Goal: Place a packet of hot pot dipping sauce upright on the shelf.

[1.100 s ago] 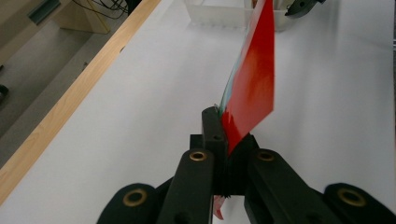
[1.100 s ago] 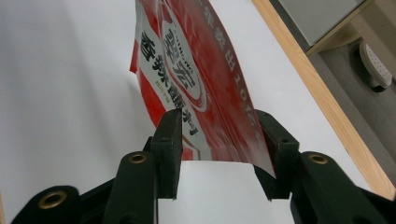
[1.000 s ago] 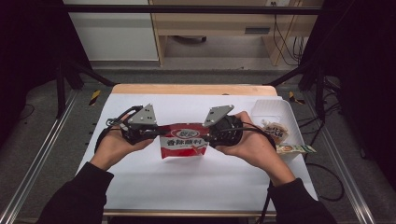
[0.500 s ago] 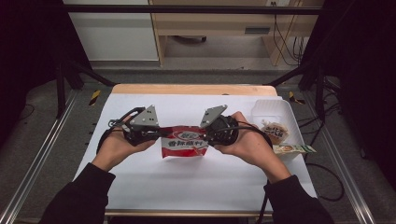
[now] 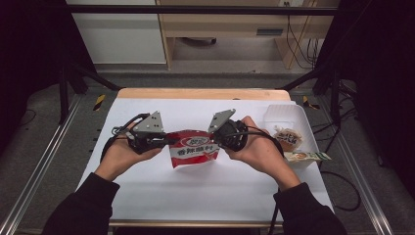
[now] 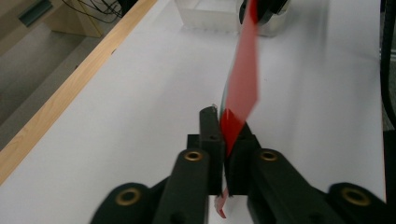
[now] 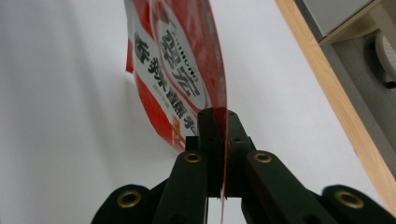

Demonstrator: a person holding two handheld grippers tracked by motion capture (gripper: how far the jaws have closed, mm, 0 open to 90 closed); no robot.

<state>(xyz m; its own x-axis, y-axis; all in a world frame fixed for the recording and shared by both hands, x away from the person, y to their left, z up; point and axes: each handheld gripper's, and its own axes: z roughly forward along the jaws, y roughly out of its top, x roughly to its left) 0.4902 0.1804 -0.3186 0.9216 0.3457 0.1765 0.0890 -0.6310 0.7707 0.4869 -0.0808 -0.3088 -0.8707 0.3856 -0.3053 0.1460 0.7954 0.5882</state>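
Red and glossy, the snack packet (image 5: 193, 152) hung just above the middle of the desk (image 5: 205, 191), stretched between both tools. The left gripper (image 5: 166, 142) pinched its nine o'clock edge; the right gripper (image 5: 219, 142), whose fingers (image 7: 210, 135) had just been closing, clamped the three o'clock edge. Judging by this, the tearing step was at hand: the next move called for pulling apart without slipping.

One camera sits high above the counter (image 5: 205, 196) and looks forward and down. Two more ride on the claws, very close, looking along them. All three see the red packet (image 5: 193, 149) and white counter.
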